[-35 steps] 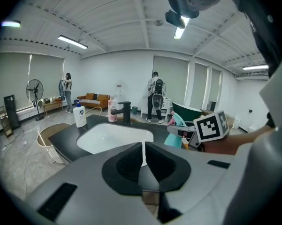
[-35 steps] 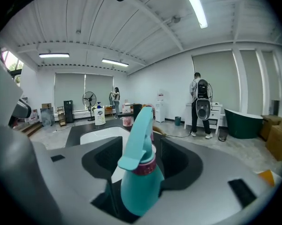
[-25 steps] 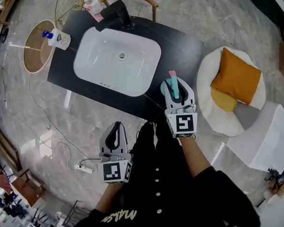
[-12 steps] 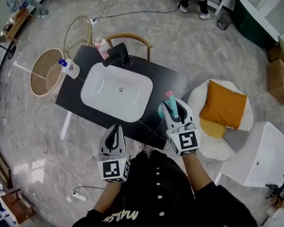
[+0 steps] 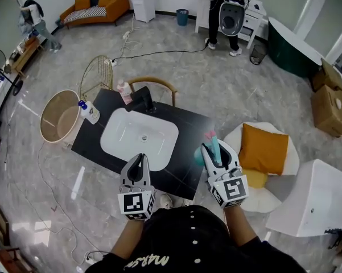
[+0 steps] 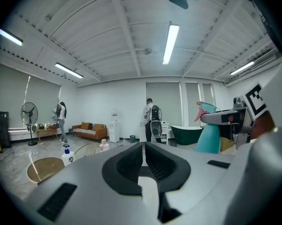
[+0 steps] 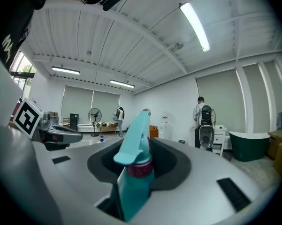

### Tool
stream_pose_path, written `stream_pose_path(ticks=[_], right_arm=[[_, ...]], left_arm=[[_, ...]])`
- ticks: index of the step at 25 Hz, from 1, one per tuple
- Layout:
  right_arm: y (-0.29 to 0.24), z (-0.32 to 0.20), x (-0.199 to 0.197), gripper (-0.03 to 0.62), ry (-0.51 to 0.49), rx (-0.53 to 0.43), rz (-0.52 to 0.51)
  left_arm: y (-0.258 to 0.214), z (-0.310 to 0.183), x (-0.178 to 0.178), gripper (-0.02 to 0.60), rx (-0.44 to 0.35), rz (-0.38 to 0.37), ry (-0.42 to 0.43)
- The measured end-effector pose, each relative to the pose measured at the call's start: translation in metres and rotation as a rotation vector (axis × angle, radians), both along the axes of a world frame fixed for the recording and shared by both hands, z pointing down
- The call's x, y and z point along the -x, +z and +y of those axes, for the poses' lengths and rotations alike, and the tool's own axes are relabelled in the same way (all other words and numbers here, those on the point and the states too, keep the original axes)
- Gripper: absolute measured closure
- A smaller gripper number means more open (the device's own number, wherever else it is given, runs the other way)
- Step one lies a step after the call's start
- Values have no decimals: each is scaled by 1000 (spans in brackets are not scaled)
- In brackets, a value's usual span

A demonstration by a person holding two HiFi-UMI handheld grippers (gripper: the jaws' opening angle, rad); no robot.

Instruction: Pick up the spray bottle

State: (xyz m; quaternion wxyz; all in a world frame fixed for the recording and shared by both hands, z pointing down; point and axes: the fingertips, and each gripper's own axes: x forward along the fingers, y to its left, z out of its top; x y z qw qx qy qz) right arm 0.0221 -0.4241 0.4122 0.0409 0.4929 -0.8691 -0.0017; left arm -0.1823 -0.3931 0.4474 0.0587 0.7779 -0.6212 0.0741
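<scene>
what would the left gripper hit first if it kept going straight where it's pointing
Nothing close, it seems: the left gripper points out over the sink, apparently above it, though depth is unclear.

We hold both tools out ahead of our chest, side by side and apart, our forearms (image 5: 239,227) reaching forward beneath them. Our left tool (image 5: 138,164) (image 6: 144,154) has its jaws pressed together with nothing between them. Our right tool (image 5: 214,151) (image 7: 137,168) points about level, its jaws closed on the neck of the spray bottle (image 5: 198,157) (image 7: 133,182), whose trigger head stands up between them. Each tool's marker cube (image 5: 136,203) faces up toward our head.
</scene>
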Motion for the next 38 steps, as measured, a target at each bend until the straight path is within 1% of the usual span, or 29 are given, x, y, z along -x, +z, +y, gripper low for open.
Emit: stream_pose_path(ticks=[7, 12, 16, 26, 31, 38], right_arm=[[-5, 11, -28, 473, 63, -11, 13], [-4, 12, -38, 474, 81, -4, 5], [-6, 6, -37, 474, 77, -16, 6], [-13, -10, -30, 474, 61, -59, -13], [-9, -16, -25, 474, 50, -47, -1], [-13, -21, -19, 474, 37, -71, -3]], left_arm=[[-14, -8, -5, 554, -29, -9, 21], [-19, -9, -12, 554, -38, -10, 26], [-19, -10, -15, 554, -36, -11, 27], [-21, -19, -11, 554, -47, -16, 10], [-20, -22, -9, 554, -41, -14, 7], [-19, -27, -7, 554, -47, -19, 5]])
